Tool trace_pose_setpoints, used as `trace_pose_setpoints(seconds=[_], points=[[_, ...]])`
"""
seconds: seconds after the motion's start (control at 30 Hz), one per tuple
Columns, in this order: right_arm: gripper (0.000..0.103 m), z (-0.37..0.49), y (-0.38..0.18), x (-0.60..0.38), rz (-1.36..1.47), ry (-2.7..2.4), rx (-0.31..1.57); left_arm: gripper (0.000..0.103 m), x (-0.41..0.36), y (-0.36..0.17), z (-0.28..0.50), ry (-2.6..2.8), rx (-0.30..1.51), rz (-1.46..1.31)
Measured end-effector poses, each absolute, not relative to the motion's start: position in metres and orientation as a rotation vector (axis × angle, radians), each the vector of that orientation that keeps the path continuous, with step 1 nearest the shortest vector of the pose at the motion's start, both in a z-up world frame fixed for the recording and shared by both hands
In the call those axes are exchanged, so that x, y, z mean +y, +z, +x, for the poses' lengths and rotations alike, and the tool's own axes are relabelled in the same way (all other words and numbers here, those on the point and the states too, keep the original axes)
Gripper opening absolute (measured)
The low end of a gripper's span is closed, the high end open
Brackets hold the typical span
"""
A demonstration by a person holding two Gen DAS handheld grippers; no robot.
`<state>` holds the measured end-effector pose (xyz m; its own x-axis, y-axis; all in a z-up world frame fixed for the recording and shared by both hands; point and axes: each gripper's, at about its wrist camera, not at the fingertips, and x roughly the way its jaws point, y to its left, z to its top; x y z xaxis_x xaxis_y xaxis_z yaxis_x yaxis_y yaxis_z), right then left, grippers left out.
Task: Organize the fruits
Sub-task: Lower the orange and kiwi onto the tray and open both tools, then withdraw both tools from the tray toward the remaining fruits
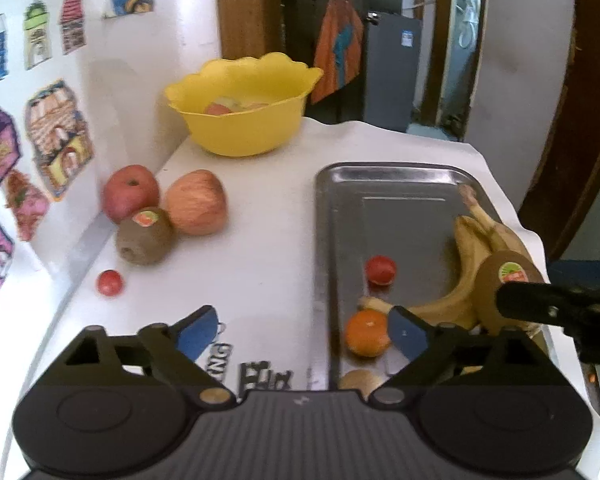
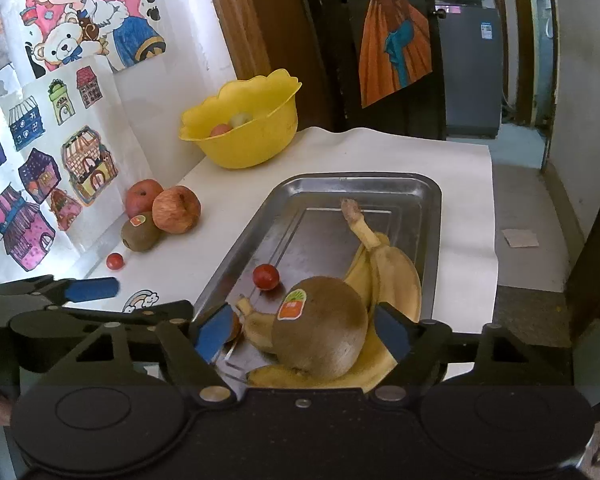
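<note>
The metal tray [image 2: 428,200] lies under the right gripper [image 2: 304,330], whose jaws stand wide around a kiwi [image 2: 320,336] resting on bananas [image 2: 396,280], pads apart from it. The left gripper [image 1: 302,330] is wide, empty; an orange [image 1: 367,332] sits just beside its right finger.

- Left gripper [image 1: 302,330]: hovering with jaws standing wide apart, nothing between the blue pads.
- Metal tray [image 1: 340,216]: carrying bananas [image 1: 466,264], a stickered kiwi [image 1: 500,284], a cherry tomato [image 1: 380,270], an orange [image 1: 367,333].
- Right gripper's black finger [image 1: 540,306]: reaching in beside the tray kiwi.
- White table [image 1: 260,248]: bearing two apples [image 1: 164,200], a second kiwi [image 1: 144,236], a loose tomato [image 1: 109,283].
- Yellow bowl [image 1: 242,128]: sitting at the back, holding fruit.
</note>
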<state>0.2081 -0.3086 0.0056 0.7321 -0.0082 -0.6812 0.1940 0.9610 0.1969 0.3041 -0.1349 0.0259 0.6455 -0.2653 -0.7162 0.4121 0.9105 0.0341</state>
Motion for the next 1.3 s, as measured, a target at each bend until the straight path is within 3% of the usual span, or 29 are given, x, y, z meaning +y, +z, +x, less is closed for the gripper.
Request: trace_pose_setpoints(seconds=[0.57,0.97,1.3], points=[[0.100,0.175,0.029,-0.258,0.307,-0.221,0.806,0.102,-0.066,0.050,0.284,-0.325,0.797,0.164],[0.102,0.184,0.012,-0.216,0.400,-0.207,1.009,0.102,-0.022,0.049,0.272,-0.242,0.877,0.171],[0.102,0.205,-0.003,-0.187,0.396,-0.132,1.059,0.102,-0.004,0.037,0.270,-0.186,0.899,0.170]])
